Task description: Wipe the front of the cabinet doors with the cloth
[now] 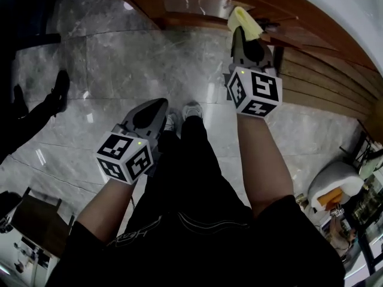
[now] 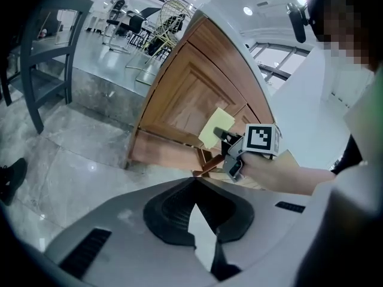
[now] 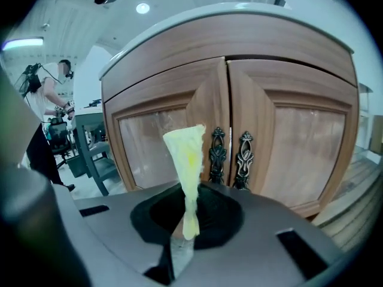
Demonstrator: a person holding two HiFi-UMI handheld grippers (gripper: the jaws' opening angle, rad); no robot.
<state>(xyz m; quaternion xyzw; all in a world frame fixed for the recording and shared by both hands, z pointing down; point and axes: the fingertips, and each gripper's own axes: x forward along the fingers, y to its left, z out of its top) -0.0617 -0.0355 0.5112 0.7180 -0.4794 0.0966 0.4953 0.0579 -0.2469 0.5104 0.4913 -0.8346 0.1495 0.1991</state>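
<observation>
The yellow cloth (image 1: 242,20) sticks up out of my right gripper (image 1: 240,33), which is shut on it. In the right gripper view the cloth (image 3: 187,157) stands as a twisted strip in front of the wooden cabinet, a little short of the left door (image 3: 152,136) and beside the two ornate handles (image 3: 230,154). The right door (image 3: 299,136) is uncovered. My left gripper (image 1: 159,106) hangs low over the floor with its jaws together and holds nothing. From the left gripper view (image 2: 194,187), the cloth (image 2: 215,126) shows against the cabinet side.
The floor (image 1: 119,58) is grey marble. Wooden slats (image 1: 326,82) run along the right of the cabinet. A grey chair (image 2: 45,52) stands at left, and another person (image 3: 45,106) is far left by a table. Dark shoes (image 1: 58,89) stand at left.
</observation>
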